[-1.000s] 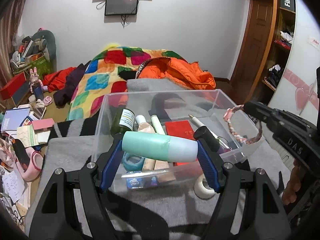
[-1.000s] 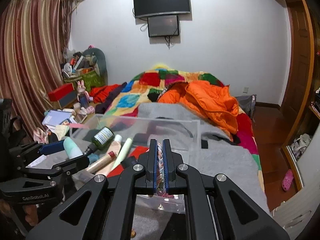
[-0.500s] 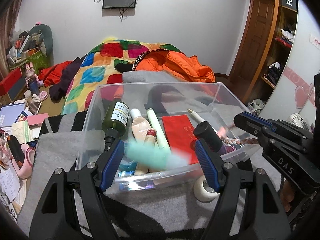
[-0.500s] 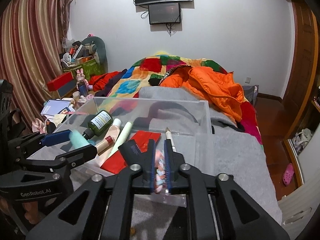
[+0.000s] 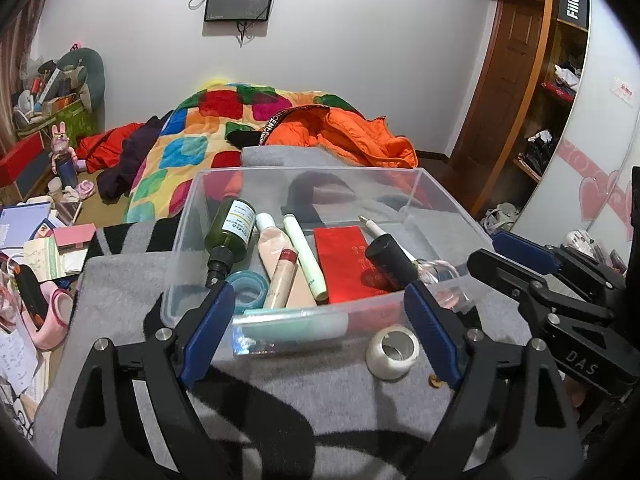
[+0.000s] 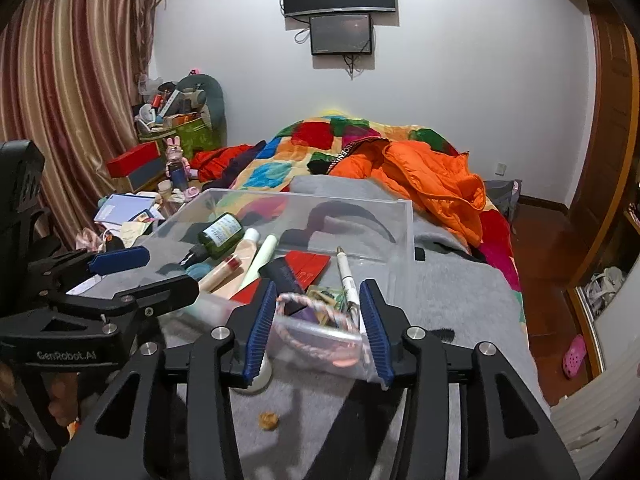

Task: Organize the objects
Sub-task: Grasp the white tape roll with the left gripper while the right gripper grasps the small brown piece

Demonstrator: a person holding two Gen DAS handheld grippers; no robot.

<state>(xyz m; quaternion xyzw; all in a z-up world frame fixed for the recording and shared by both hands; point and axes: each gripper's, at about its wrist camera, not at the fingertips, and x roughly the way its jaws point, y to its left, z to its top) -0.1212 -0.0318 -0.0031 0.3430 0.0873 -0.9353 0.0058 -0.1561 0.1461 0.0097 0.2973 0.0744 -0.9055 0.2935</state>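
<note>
Clear plastic bin, sitting on a grey blanket at the foot of the bed, holding most of the lot. Contents lying flat inside: green glass bottle with black cap, pink tube, slim pale-green tube, beige concealer stick, red envelope, black-capped marker, white pen, blue tape ring, mint-green roll-on bottle lying along the near wall, and a braided pink cord loop resting in the near right corner. Left gripper is hovering just in front of the bin, jaws spread wide and holding nothing. Right gripper is hanging over the bin's near corner above the cord loop, jaws parted and apparently clear of the loop, nothing gripped. Outstanding items: a white tape roll is sitting on the blanket just outside the near wall, and a small brown crumb-like scrap is lying nearby. Judgement: the sorting is looking nearly complete; the tape roll appears to be the remaining piece to collect, being closest to the left gripper.
</note>
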